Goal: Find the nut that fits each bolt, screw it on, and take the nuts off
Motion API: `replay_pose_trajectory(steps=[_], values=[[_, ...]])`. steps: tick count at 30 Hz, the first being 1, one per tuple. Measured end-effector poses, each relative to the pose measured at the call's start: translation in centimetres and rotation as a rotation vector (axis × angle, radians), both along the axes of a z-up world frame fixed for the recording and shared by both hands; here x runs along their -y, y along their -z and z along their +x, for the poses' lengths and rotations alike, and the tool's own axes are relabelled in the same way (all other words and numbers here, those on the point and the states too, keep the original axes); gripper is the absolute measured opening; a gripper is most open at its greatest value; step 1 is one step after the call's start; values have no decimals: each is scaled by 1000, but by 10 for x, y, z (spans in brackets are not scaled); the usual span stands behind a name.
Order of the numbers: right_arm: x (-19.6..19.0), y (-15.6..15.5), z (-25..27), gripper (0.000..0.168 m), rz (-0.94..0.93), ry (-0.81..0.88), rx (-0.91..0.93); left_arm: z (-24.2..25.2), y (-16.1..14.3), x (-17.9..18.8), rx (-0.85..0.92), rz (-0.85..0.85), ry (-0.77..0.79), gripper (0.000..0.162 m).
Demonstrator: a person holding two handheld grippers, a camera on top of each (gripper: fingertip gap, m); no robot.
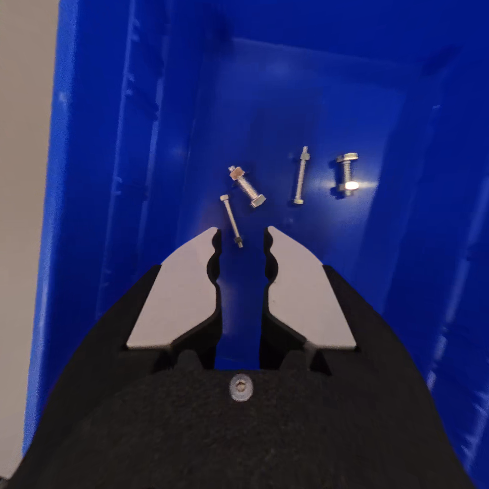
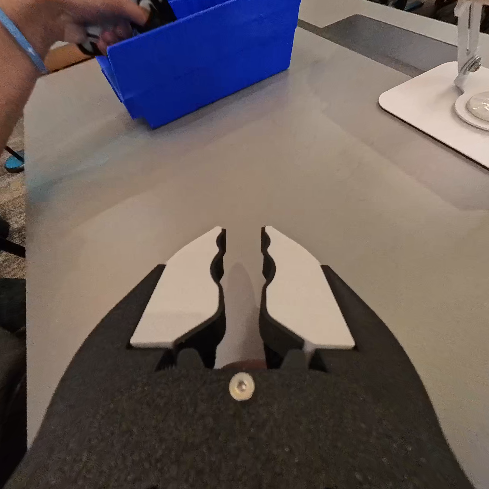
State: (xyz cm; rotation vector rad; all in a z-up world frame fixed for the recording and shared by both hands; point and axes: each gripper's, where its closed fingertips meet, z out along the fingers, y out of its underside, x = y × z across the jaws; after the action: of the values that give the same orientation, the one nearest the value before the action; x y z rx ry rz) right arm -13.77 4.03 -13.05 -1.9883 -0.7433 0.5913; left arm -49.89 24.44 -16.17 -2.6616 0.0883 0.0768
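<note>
My left gripper point(image 1: 242, 229) is open and empty, reaching down into a blue bin point(image 1: 291, 87). On the bin floor lie several bolts with nuts on them: a thin bolt point(image 1: 231, 221) just beyond and between the fingertips, a thick short bolt point(image 1: 246, 186) past it, a long thin bolt point(image 1: 301, 175) to the right, and a short bolt point(image 1: 346, 173) farthest right under a glare. My right gripper point(image 2: 243, 228) is open and empty above the grey table point(image 2: 238, 172). The blue bin point(image 2: 201, 60) stands ahead at the far left, where a hand point(image 2: 53, 26) holds the left gripper inside it.
A white stand base point(image 2: 434, 111) with a metal post and a clear bulb-like piece sits at the far right of the table. The table's left edge point(image 2: 26, 185) borders carpet. The bin's walls point(image 1: 127, 158) rise close around the left gripper. There is about 40 cm between the tips of the two grippers.
</note>
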Motion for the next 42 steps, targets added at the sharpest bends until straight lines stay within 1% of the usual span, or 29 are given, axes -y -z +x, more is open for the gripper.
replay_pose_trajectory(steps=[4, 5, 6, 7, 11, 14, 16, 19, 21, 24, 26, 28, 30, 32, 34, 37, 39, 42], values=[[2, 3, -2, 25, -17, -13, -8, -8, 21, 0, -53, -82, -39, 26], [2, 2, -3, 25, -18, -17, -13, -5, 25, 0, -42, -86, -23, 19], [2, 3, -3, 25, -18, -20, -13, -2, 24, -2, -35, -72, -13, 6], [2, 3, -2, 25, -19, -20, -10, -2, 26, -1, -46, -83, -4, 6], [2, 4, 0, 24, -30, -18, -13, 1, 22, 5, 4, -79, 35, 5], [1, 1, 4, 23, -21, -8, -13, 7, 3, 17, 101, 9, 106, 5], [1, -2, 8, 23, -19, -2, -21, 17, -18, 29, 176, 78, 197, 5], [0, -7, 10, 22, -21, 0, -63, 45, -58, 52, 333, 188, 403, 5], [1, -13, 9, 22, -21, -15, -119, 76, -88, 76, 480, 238, 587, 5], [10, -31, -2, 24, 13, -101, -220, 128, -128, 122, 687, 290, 899, 5], [19, -42, -10, 25, 40, -169, -267, 156, -143, 146, 733, 292, 1058, 5], [27, -53, -16, 26, 66, -219, -308, 184, -145, 166, 706, 264, 1195, 5], [32, -63, -20, 28, 78, -248, -353, 211, -138, 183, 614, 225, 1329, 5], [36, -71, -24, 31, 50, -277, -421, 238, -129, 204, 555, 157, 1465, 5], [37, -70, -27, 34, -4, -294, -455, 263, -117, 221, 505, 84, 1573, 5], [38, -64, -30, 33, -70, -304, -474, 290, -98, 230, 393, 16, 1653, 5], [41, -65, -32, 30, -97, -321, -503, 302, -90, 233, 332, -7, 1682, 5], [36, -64, -30, 27, -88, -290, -498, 311, -81, 236, 274, -36, 1711, 5]])
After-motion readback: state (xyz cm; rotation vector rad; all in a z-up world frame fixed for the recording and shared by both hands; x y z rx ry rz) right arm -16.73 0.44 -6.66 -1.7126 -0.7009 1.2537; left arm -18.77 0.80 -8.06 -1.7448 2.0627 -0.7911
